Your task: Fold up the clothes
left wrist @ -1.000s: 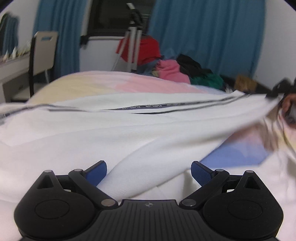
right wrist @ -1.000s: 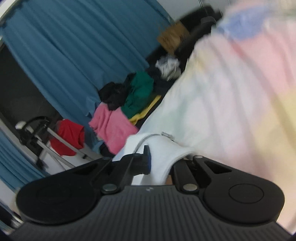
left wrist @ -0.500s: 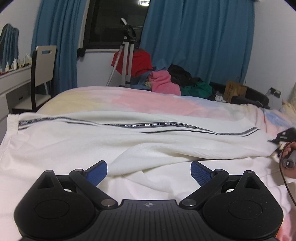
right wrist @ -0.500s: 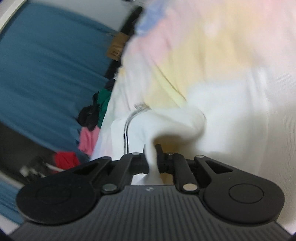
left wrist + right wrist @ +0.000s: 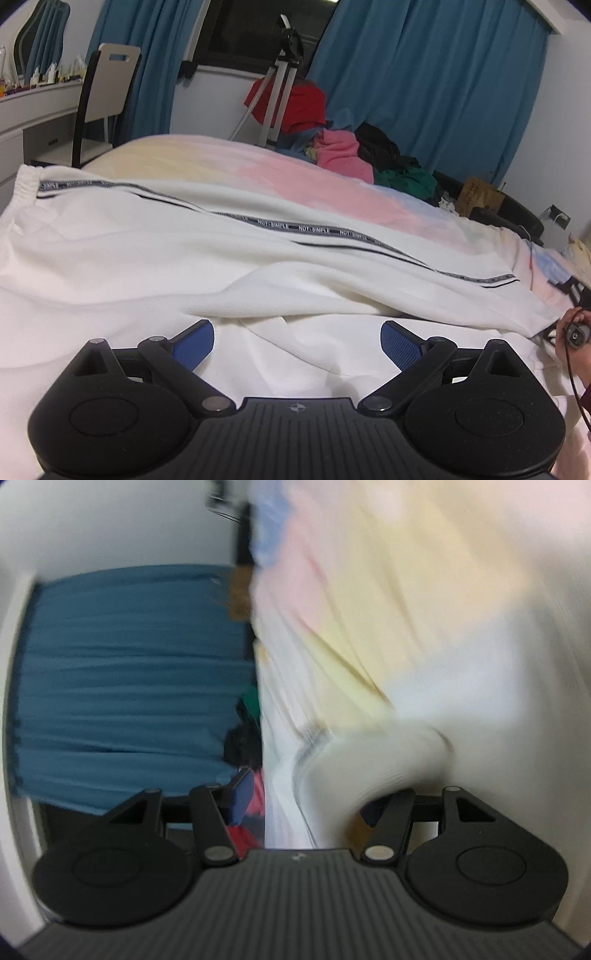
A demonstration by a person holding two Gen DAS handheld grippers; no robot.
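The bed point(image 5: 295, 184), with its pastel yellow, pink and blue cover, fills the middle of your left view, and the white trousers point(image 5: 155, 251) lie across it from the waistband at the left edge to the hem at the far right. One leg is laid over the other, the black lettered stripe point(image 5: 310, 230) running along the upper one from upper left to lower right. By that lie, the lengthwise fold looks done, though a loose ridge of cloth sits just above your left fingers and wants smoothing. What seems left is bringing the hem end toward the waistband, once or twice, to make a compact bundle.

Beyond the bed, in the upper middle of the frame, a pile of clothes point(image 5: 343, 155) waits in front of the blue curtains point(image 5: 424, 81); those appear unfolded, so most of the job is ahead of you.

Your left gripper point(image 5: 297, 339) hovers low over the cloth at the bottom of the frame, its blue-padded fingers spread wide with nothing between them.

Your right gripper point(image 5: 314, 805) shows only in a heavily blurred view. Its fingers stand apart, and a roll of the white hem hangs in the gap between them; whether the cloth touches either pad is too smeared to tell.
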